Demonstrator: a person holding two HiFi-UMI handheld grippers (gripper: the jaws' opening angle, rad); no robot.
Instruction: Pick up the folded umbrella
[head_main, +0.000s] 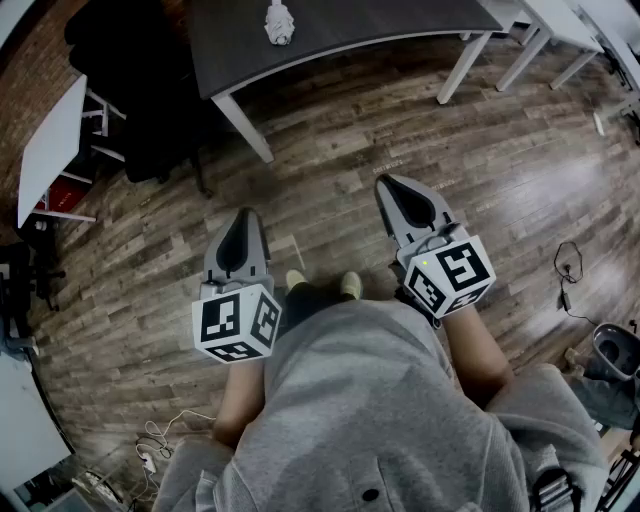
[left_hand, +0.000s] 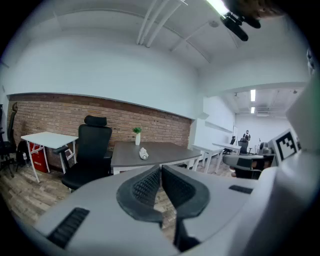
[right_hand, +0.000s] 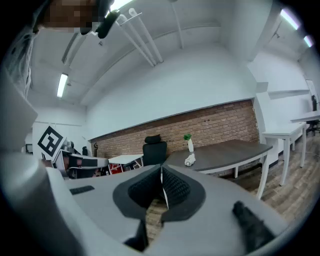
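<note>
A grey sweatshirt (head_main: 370, 400) fills the bottom of the head view, with the toes of two shoes (head_main: 296, 280) showing past its hem on the wooden floor (head_main: 340, 170). Just beyond it the person holds both tools out over that floor, each pointing nearly level with a slight dip.

The left claw (head_main: 244, 218) sits ahead of its marker cube (head_main: 237, 322). In the left gripper view its two ribbed pads (left_hand: 150, 185) meet at the tip (left_hand: 160, 169), closed on nothing. The right claw (head_main: 388, 188), ahead of its own marker cube (head_main: 450, 275), is closed too. In the right gripper view its pads (right_hand: 175, 187) press together along a thin seam (right_hand: 161, 170) with nothing between them.

The folded umbrella (head_main: 279, 22) is a small white bundle lying on the dark tabletop (head_main: 360, 25) at the top of the head view. It is well apart from both claws, with a stretch of bare floor in between, and it is touched by neither. It is roughly ahead of the left claw and off to the left of the right one.

From the left claw the umbrella (left_hand: 144, 153) shows just above and left of the closed tips. From the right claw it (right_hand: 189, 160) shows above and to the right. A white vase with a green plant (left_hand: 137, 136) stands behind it on the same tabletop. A black office chair (left_hand: 92, 152) stands beside the tabletop in front of a brick wall (left_hand: 50, 115).
</note>
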